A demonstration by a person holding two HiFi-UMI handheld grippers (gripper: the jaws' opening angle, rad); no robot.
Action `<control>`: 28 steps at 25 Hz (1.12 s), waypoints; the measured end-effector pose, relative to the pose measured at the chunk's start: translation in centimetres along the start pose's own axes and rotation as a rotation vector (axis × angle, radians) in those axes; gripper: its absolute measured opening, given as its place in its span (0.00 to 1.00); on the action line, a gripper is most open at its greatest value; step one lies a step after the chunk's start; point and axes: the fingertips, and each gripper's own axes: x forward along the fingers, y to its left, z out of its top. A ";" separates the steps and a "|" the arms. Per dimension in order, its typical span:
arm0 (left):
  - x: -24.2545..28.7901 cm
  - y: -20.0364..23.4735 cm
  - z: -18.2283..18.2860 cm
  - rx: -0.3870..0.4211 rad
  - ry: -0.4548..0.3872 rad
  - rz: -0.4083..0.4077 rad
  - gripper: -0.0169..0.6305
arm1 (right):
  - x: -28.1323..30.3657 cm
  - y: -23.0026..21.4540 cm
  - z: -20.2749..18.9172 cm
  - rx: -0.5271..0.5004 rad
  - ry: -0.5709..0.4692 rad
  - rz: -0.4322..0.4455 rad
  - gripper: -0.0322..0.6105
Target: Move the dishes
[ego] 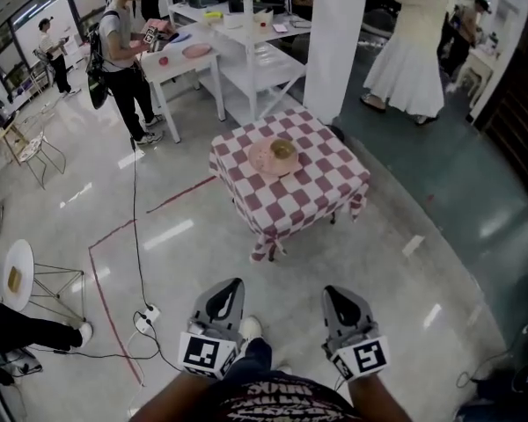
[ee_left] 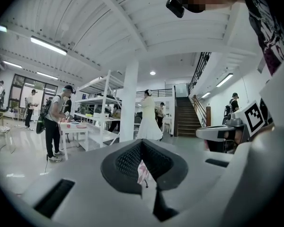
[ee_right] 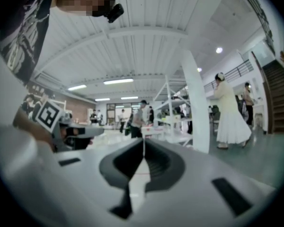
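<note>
A small square table with a red-and-white checked cloth stands ahead on the floor. On it lies a pink plate with a yellowish-brown bowl on top. My left gripper and right gripper are held side by side near my body, well short of the table, both shut and empty. In the left gripper view a sliver of the checked cloth shows through the slit between the jaws. The right gripper view shows only floor past the closed jaws.
A white pillar rises just behind the table. White shelving and a white table with pink dishes stand at the back left, a person beside them. A black cable and power strip lie left of my feet. A person in a long white dress stands back right.
</note>
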 end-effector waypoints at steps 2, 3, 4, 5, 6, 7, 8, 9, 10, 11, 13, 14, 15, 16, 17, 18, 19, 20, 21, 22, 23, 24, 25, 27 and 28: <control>0.6 0.5 -0.1 -0.001 -0.003 0.001 0.07 | 0.8 -0.3 0.0 -0.002 0.005 0.004 0.10; 0.9 0.7 0.0 -0.001 -0.003 0.001 0.07 | 1.2 -0.4 0.0 -0.003 0.007 0.005 0.10; 1.2 1.0 0.0 -0.002 -0.002 0.002 0.07 | 1.7 -0.6 0.1 -0.005 0.009 0.006 0.10; 1.4 1.2 0.0 -0.006 0.002 0.003 0.07 | 2.1 -0.7 0.1 -0.005 0.010 0.007 0.10; 1.7 1.6 0.0 -0.012 0.007 0.004 0.07 | 2.5 -0.8 0.2 -0.005 0.012 0.007 0.10; 1.9 1.9 0.0 -0.017 0.011 0.005 0.07 | 2.9 -0.9 0.3 -0.004 0.014 0.006 0.10; 2.2 2.2 0.2 -0.019 0.012 0.003 0.07 | 3.3 -0.9 0.4 -0.003 0.016 0.005 0.10; 2.3 2.4 0.4 -0.019 0.008 0.001 0.07 | 3.6 -1.0 0.5 -0.004 0.017 0.005 0.10; 2.5 2.7 0.6 -0.016 0.002 -0.001 0.07 | 4.0 -1.0 0.7 -0.007 0.016 0.006 0.10; 2.6 3.0 0.8 -0.014 -0.004 0.000 0.07 | 4.3 -0.9 0.9 -0.012 0.014 0.009 0.10; 3.1 3.9 0.9 -0.016 -0.014 0.000 0.07 | 5.3 -0.6 1.4 -0.023 0.009 0.017 0.10; 3.3 4.1 0.9 -0.018 -0.013 -0.006 0.07 | 5.8 -0.5 1.6 -0.025 0.009 0.023 0.10; 3.6 4.2 1.1 -0.017 -0.009 -0.016 0.07 | 6.3 -0.3 1.9 -0.026 0.010 0.028 0.10; 3.9 4.2 1.5 -0.012 -0.005 -0.029 0.07 | 6.9 -0.2 2.1 -0.027 0.010 0.032 0.11; 4.2 4.2 1.8 -0.001 -0.008 -0.043 0.07 | 7.5 -0.1 2.4 -0.027 0.010 0.035 0.10; 4.5 4.3 2.2 0.013 -0.018 -0.056 0.07 | 8.0 0.0 2.7 -0.029 0.010 0.035 0.10; 4.8 4.7 2.5 0.021 -0.030 -0.065 0.07 | 8.6 0.1 3.1 -0.034 0.009 0.035 0.10; 5.1 5.1 2.8 0.011 -0.036 -0.070 0.07 | 9.3 0.2 3.4 -0.041 0.009 0.036 0.10; 5.4 5.6 3.0 -0.011 -0.034 -0.069 0.07 | 9.9 0.4 3.7 -0.049 0.010 0.038 0.10; 5.7 6.1 3.2 -0.030 -0.032 -0.068 0.07 | 10.5 0.5 3.9 -0.056 0.010 0.040 0.10; 6.0 6.7 3.2 -0.041 -0.031 -0.068 0.07 | 11.1 0.7 4.2 -0.062 0.009 0.040 0.10; 6.3 7.3 3.3 -0.046 -0.033 -0.070 0.07 | 11.6 0.8 4.3 -0.065 0.006 0.038 0.10; 6.6 7.9 3.4 -0.049 -0.037 -0.071 0.07 | 12.1 0.8 4.5 -0.067 -0.001 0.033 0.11; 7.2 9.0 3.5 -0.050 -0.048 -0.073 0.07 | 12.9 0.9 4.8 -0.079 -0.012 0.021 0.10; 7.6 9.5 3.7 -0.049 -0.052 -0.073 0.07 | 13.3 0.9 4.8 -0.088 -0.013 0.016 0.10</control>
